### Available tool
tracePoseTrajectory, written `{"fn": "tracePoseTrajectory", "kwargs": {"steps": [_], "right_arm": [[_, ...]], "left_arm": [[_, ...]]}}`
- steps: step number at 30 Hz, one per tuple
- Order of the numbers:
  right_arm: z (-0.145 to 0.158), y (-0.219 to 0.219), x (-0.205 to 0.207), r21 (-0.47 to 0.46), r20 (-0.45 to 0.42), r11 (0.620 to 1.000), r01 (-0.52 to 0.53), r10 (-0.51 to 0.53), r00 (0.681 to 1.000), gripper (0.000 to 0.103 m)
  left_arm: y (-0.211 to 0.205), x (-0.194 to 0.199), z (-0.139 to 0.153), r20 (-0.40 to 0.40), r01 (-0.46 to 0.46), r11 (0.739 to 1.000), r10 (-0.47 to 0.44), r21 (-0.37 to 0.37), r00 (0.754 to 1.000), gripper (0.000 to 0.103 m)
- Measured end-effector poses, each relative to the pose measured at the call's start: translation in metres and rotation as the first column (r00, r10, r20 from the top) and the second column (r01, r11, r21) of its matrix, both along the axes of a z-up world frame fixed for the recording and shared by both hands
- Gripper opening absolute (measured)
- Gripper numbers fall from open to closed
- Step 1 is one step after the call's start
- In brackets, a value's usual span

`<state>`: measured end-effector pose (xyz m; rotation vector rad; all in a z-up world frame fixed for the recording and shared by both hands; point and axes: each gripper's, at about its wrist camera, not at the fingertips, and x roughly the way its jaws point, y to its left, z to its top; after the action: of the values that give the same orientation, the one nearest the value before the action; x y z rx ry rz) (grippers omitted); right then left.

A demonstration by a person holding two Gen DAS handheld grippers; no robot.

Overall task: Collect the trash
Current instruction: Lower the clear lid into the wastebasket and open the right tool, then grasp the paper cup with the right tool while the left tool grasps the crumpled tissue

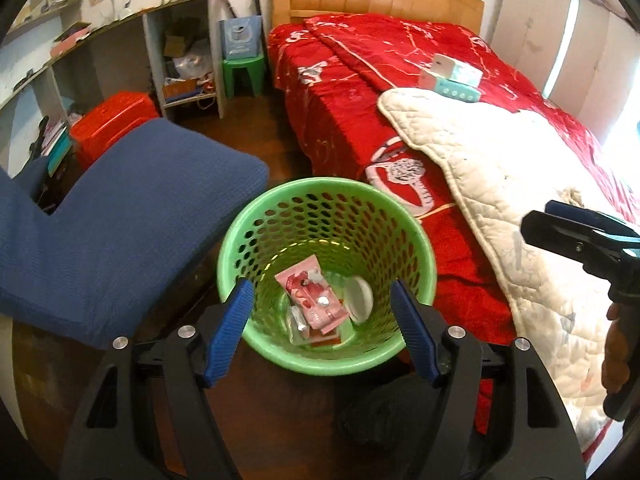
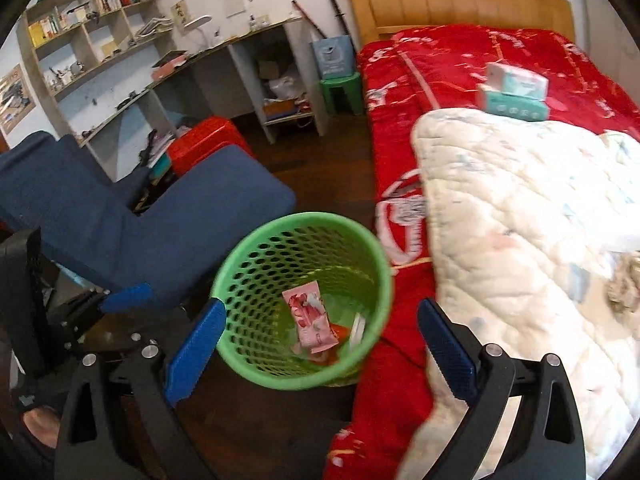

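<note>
A green perforated trash basket [image 1: 256, 216] stands on the dark floor beside the bed; it also shows in the right wrist view [image 2: 240, 276]. Inside lie a pink wrapper [image 1: 310, 294] [image 2: 310, 320], a white round lid [image 1: 359, 298] and small clear packets. My left gripper [image 1: 322, 328] is open and empty, right above the basket's near rim. My right gripper [image 2: 320, 348] is open and empty, above the basket's right side, next to the bed edge. The right gripper also shows at the right of the left wrist view [image 1: 576, 232].
A bed with a red cover [image 1: 360, 92] and a white quilt [image 1: 500, 184] fills the right. Tissue boxes [image 2: 514, 88] lie on the bed. A blue cushioned chair [image 1: 120, 216] is left of the basket. A red stool [image 1: 112, 120], green stool [image 1: 244, 68] and shelves stand behind.
</note>
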<state>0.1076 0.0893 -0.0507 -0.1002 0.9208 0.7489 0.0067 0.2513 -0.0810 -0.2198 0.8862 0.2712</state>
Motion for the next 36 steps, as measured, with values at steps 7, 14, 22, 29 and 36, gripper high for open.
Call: {"fn": "tracePoseTrajectory", "kwargs": {"steps": [7, 14, 22, 29, 36], "right_arm": [[0.005, -0.069, 0.007, -0.044, 0.045, 0.991, 0.123, -0.121, 0.992, 0.093], [0.003, -0.161, 0.018, -0.074, 0.057, 0.953, 0.294, -0.290, 0.955, 0.093], [0.004, -0.254, 0.029, -0.099, 0.079, 0.874, 0.476, -0.470, 0.879, 0.093], [0.002, -0.317, 0.049, -0.126, 0.116, 0.789, 0.601, -0.590, 0.799, 0.093], [-0.013, -0.353, 0.089, -0.150, 0.104, 0.721, 0.677, -0.669, 0.736, 0.093]], "left_arm": [[-0.038, 0.028, 0.003, 0.020, 0.094, 0.996, -0.094, 0.007, 0.995, 0.070], [-0.093, 0.068, 0.005, 0.011, 0.237, 0.971, -0.236, -0.035, 0.972, 0.070], [-0.159, 0.116, 0.004, 0.006, 0.384, 0.920, -0.385, -0.079, 0.923, 0.071], [-0.211, 0.151, 0.009, 0.017, 0.468, 0.880, -0.468, -0.084, 0.884, 0.071], [-0.251, 0.193, 0.003, 0.005, 0.530, 0.842, -0.532, -0.100, 0.846, 0.071]]}}
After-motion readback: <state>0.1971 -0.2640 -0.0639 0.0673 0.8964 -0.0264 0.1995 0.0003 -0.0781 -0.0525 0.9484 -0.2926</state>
